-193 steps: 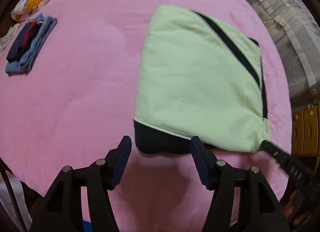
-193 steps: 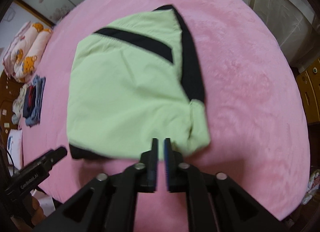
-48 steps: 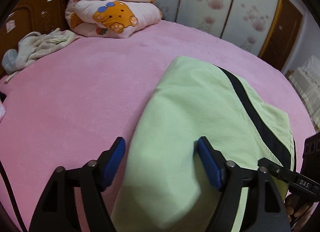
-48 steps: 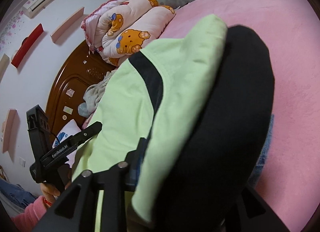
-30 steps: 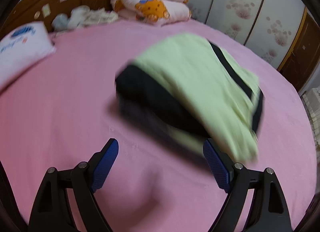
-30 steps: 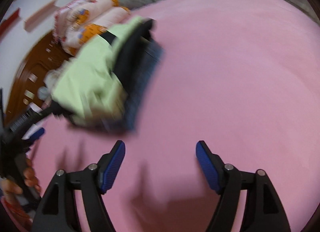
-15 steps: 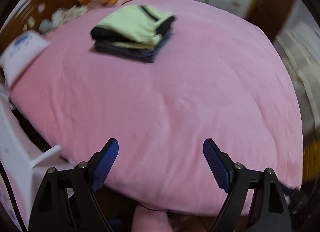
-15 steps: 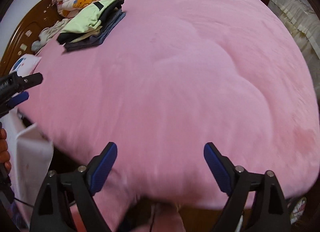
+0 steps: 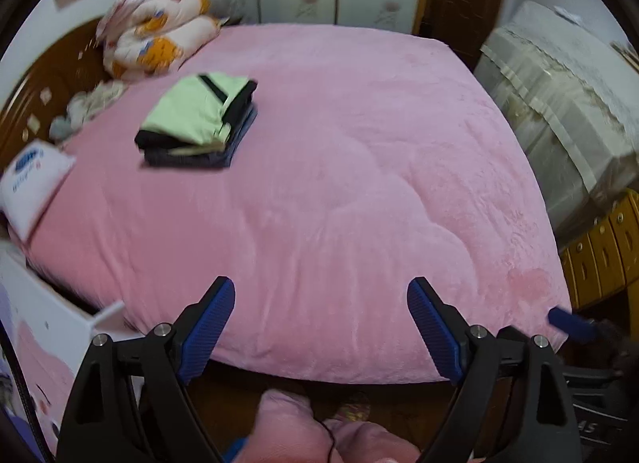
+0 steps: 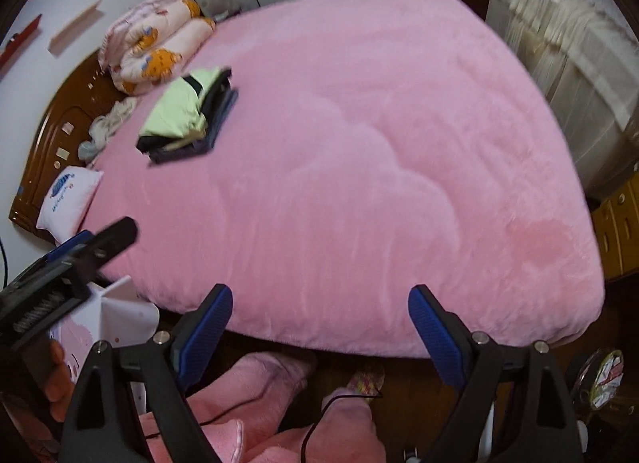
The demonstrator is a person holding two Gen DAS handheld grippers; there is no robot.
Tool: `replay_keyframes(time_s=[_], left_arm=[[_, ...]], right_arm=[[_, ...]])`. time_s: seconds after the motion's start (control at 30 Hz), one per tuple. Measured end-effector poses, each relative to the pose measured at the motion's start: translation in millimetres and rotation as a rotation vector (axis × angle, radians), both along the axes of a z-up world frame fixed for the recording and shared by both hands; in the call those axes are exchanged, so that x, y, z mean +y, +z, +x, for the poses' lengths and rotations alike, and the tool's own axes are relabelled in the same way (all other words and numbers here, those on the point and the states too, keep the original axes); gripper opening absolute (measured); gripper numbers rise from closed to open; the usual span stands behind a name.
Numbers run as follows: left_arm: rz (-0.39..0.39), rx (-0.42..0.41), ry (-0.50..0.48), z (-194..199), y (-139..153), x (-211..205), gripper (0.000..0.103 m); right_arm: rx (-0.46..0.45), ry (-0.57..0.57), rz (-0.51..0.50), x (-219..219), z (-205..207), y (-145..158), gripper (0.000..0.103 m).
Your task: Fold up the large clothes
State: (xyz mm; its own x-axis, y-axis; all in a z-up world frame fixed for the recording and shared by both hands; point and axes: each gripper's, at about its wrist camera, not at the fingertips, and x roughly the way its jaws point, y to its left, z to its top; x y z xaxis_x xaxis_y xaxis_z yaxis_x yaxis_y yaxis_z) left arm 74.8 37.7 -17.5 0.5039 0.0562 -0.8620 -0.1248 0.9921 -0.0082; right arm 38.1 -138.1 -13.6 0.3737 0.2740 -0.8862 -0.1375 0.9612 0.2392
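A folded light-green and black garment (image 9: pixel 191 111) lies on top of a folded stack of dark blue clothes (image 9: pixel 207 155) at the far left of the pink bed (image 9: pixel 339 183). The stack also shows in the right wrist view (image 10: pixel 181 119). My left gripper (image 9: pixel 319 327) is open and empty, held off the bed's near edge. My right gripper (image 10: pixel 319 327) is open and empty too, also off the near edge. The left gripper's body shows at the left of the right wrist view (image 10: pixel 68 263).
A rolled bear-print quilt (image 9: pixel 155 44) and a wooden headboard (image 9: pixel 44 92) are at the far left. A white pillow (image 9: pixel 32 179) lies at the bed's left edge. A lace-covered cabinet (image 9: pixel 559 103) and wooden drawers (image 9: pixel 599 247) stand to the right. Loose pale cloth (image 9: pixel 92 103) lies by the headboard.
Both grippers let go of the green garment, which now lies on the folded stack. Both have pulled back from the stack to beyond the bed's near edge and are open.
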Motion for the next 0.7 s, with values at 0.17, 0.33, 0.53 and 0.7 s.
replay_keyframes(time_s=[0.17,0.33,0.53,0.7], left_arm=[[0.002,0.001,0.033,-12,13,0,0.091],[0.030,-0.042,0.049,-27,23,2,0.097],[0.042,-0.077,0.043,-41,30,0,0.102],[0.033,-0.062,0.042,-47,28,-2,0.102]], right_arm=[[-0.089,-0.012,-0.020,2,-11,30,0.090],[-0.105,-0.038,-0.007,3,-25,34,0.090],[-0.144,-0.080,-0.010,-3,-32,42,0.099],[-0.167,-0.077,-0.050,-1,-40,46,0.103]])
